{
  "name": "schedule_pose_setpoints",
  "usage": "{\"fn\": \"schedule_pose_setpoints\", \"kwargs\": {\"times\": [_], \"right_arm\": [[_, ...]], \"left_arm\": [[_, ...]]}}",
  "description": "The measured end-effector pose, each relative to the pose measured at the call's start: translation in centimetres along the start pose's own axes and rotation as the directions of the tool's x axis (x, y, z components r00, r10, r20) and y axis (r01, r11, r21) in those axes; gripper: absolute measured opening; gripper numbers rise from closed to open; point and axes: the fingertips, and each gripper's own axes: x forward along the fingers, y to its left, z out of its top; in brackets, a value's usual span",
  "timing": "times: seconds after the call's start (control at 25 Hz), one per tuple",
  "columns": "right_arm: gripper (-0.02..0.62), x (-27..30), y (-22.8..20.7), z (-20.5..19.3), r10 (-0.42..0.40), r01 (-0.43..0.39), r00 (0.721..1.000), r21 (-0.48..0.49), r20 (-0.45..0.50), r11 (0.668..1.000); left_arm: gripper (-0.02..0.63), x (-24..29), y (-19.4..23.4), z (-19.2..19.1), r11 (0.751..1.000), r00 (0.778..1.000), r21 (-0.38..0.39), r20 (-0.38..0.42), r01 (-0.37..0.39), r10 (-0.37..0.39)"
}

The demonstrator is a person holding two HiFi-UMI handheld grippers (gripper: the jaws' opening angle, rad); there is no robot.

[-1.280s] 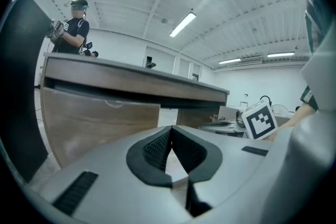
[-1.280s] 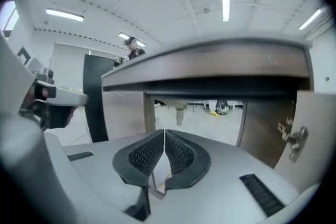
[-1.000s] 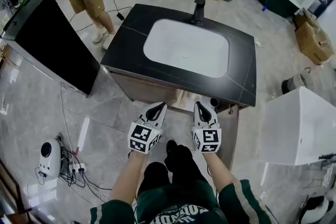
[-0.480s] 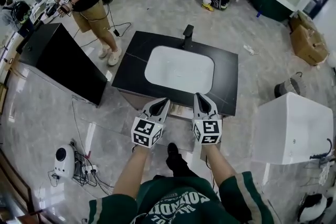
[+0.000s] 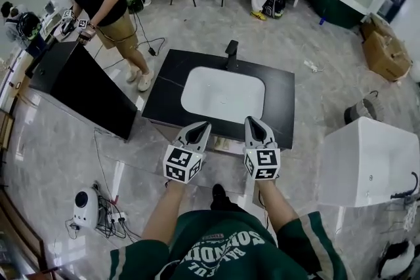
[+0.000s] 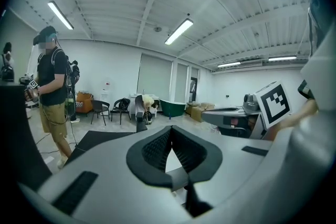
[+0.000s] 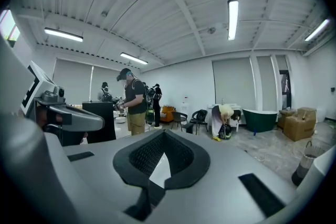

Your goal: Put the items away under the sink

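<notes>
Black table [image 5: 165, 85] at twelve o'clock shows no items round its sink [image 5: 223, 94], left claw [image 5: 202, 126] and right claw [image 5: 252, 121] both clenched on nothing, so stowing looks finished.

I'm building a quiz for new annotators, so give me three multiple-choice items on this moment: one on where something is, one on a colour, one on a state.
1. Where does the faucet stand relative to the basin?
A. At its far edge, away from the grippers
B. At its near edge
C. Inside it

2. What colour is the countertop?
A. White
B. Black
C. Wood brown

3. How are the left gripper and the right gripper?
A. Both wide open
B. Each shut on a bottle
C. Both shut, nothing between the jaws

Key: 1 A, since the head view shows it beyond the basin. 2 B, as a dark slab surrounds the white basin. 3 C, because each gripper view shows the jaws meeting at the tips with nothing held.
</notes>
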Motion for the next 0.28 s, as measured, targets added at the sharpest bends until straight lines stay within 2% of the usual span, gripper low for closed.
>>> {"fn": "schedule_pose_setpoints", "kwargs": {"times": [0.28], "right_arm": [[0.040,-0.3,-1.6,-0.3,0.005,-0.005,1.000,0.009,-0.011,1.000]], "left_arm": [[0.010,0.6,0.1,0.6,1.000,1.000,0.011,-0.007,-0.014,0.015]]}}
